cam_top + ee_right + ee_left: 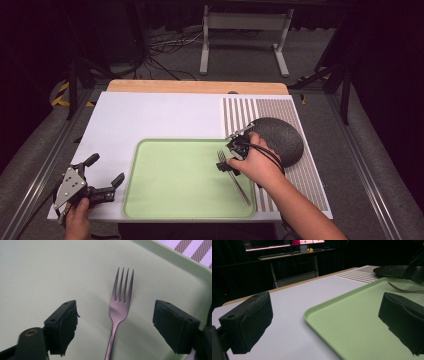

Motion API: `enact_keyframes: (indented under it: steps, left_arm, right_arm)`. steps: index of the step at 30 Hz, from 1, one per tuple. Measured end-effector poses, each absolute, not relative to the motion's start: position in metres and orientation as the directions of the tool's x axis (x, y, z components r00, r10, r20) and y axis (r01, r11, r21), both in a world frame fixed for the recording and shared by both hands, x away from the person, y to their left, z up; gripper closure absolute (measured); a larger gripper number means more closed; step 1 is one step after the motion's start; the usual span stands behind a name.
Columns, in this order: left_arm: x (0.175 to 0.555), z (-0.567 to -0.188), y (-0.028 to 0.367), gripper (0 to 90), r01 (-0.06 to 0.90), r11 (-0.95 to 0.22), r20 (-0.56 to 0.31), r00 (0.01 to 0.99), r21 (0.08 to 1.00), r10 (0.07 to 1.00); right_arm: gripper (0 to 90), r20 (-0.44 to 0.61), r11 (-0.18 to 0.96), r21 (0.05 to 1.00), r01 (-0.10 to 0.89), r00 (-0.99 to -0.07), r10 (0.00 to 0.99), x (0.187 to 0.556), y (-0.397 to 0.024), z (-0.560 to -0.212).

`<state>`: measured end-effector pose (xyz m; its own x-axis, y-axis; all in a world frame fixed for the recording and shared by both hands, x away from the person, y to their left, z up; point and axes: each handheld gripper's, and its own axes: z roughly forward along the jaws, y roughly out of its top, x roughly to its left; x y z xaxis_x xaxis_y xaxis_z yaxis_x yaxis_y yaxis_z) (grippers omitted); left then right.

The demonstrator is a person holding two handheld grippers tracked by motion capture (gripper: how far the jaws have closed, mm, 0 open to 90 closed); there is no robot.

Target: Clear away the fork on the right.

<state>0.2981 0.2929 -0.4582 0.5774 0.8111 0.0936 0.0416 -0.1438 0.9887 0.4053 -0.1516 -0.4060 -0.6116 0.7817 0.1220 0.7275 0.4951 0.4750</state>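
Fork point(119, 305) lies flat on the green tray point(165, 200), released.
The right gripper point(115, 322) stands over it, jaws spread wide on either side, touching nothing. The left gripper point(102, 175) is open too, off the tray's left edge on the bench point(150, 115).

On the table there is one green tray point(150, 200). In the tray lies one metal fork point(119, 307), and this fork has four tines. There is one dark round hat point(282, 137) on the right side. One white mat point(150, 117) covers the table, with one striped part point(240, 112) at its right. Two grippers are present: the left gripper point(102, 172) and the right gripper point(115, 322), each with two black jaws. Two hands of a person hold them. One white stand point(245, 22) is behind the table.
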Motion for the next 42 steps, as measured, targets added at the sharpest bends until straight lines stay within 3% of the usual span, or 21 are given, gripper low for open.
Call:
enact_keyframes:
  steps: [5,9,14,19,42]
  left_arm:
    - [0.298,-0.458,0.293,0.0,0.042,-0.144,0.094,0.576,0.989,0.812]
    - [0.298,-0.458,0.293,0.1,0.041,-0.143,0.093,0.576,0.989,0.812]
    - [0.298,-0.458,0.293,0.1,0.041,-0.143,0.093,0.576,0.989,0.812]
    - [0.298,-0.458,0.292,0.0,0.044,-0.150,0.098,0.577,0.988,0.811]
    - [0.298,-0.458,0.293,0.1,0.044,-0.148,0.096,0.575,0.988,0.812]
  right_arm:
    - [26.0,0.129,0.541,0.540,0.644,-0.699,0.704,0.403,-0.147,-0.406]
    - [39.8,0.145,0.550,0.539,0.638,-0.713,0.686,0.399,-0.145,-0.408]
    - [71.6,0.067,0.640,0.534,0.552,-0.783,0.619,0.398,-0.143,-0.409]
    - [89.0,0.033,0.672,0.531,0.516,-0.805,0.592,0.401,-0.143,-0.412]
    - [89.4,0.002,0.721,0.443,0.533,-0.804,0.594,0.402,-0.146,-0.427]
